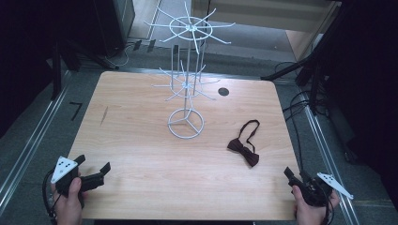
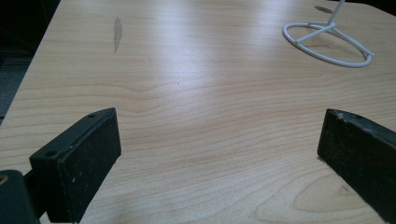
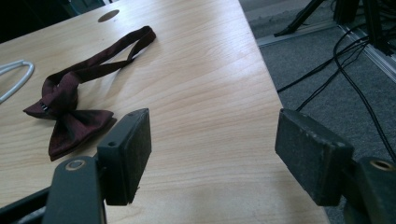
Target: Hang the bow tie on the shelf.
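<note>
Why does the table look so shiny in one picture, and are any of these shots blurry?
Left gripper view: a pale band of glare runs across the table toward the white rack base, washing out the wood grain. Right gripper view: light is even, the bow tie sharp, the near jaws slightly soft. High view: the table is evenly lit, its surroundings fall into darkness, and the rack's top blends into the bright floor.

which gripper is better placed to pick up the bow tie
Right, probably. The right gripper, open, sits at the table's right corner close to the bow tie; the left gripper is across the table.

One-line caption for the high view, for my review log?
Dark red bow tie beside a white wire display stand on a wooden table, both hand-held grippers open.
</note>
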`<state>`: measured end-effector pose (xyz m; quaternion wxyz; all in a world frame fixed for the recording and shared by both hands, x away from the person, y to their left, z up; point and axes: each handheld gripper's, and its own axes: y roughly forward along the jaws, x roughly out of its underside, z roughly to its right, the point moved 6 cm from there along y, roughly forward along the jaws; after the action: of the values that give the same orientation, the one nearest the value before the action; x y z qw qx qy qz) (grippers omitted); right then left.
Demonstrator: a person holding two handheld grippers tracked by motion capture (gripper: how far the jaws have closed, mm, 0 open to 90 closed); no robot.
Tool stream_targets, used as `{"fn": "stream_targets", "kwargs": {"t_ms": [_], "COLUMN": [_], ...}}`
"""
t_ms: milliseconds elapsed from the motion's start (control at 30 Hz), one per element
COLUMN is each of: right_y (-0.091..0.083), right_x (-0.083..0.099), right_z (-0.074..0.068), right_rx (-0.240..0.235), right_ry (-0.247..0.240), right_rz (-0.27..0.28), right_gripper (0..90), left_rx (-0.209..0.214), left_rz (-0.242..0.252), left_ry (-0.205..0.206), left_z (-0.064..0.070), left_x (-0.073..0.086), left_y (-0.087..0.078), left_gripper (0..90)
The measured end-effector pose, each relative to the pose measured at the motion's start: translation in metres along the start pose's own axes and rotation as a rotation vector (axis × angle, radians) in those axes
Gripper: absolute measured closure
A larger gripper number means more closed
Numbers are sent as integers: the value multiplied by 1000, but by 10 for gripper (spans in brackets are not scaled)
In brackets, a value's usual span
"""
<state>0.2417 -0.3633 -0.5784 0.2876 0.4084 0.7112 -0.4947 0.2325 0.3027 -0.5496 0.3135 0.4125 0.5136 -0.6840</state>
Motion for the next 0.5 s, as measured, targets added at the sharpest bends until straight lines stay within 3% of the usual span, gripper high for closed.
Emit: {"fn": "stream_targets", "kwargs": {"t_ms": [200,300,433,500], "right_y": [3,4,6,10], "right_x": [-2,-10,-26,-31], "right_z": [-7,-13,-27,-34], "right_rx": [21,21,2,-3], "right_ry": [-45,-19,-25,-52], "right_rz": [-20,-21,-45,-62], "right_gripper": [276,297,301,302], "left_rx": [-1,2,4,6], "left_rz": [4,1,0,4], "left_ry": [2,3,2,-1], "left_z": [0,0,0,0], "left_x": [0,0,0,0], "left_y": [0,0,0,0], "left_gripper": [1,1,1,1]}}
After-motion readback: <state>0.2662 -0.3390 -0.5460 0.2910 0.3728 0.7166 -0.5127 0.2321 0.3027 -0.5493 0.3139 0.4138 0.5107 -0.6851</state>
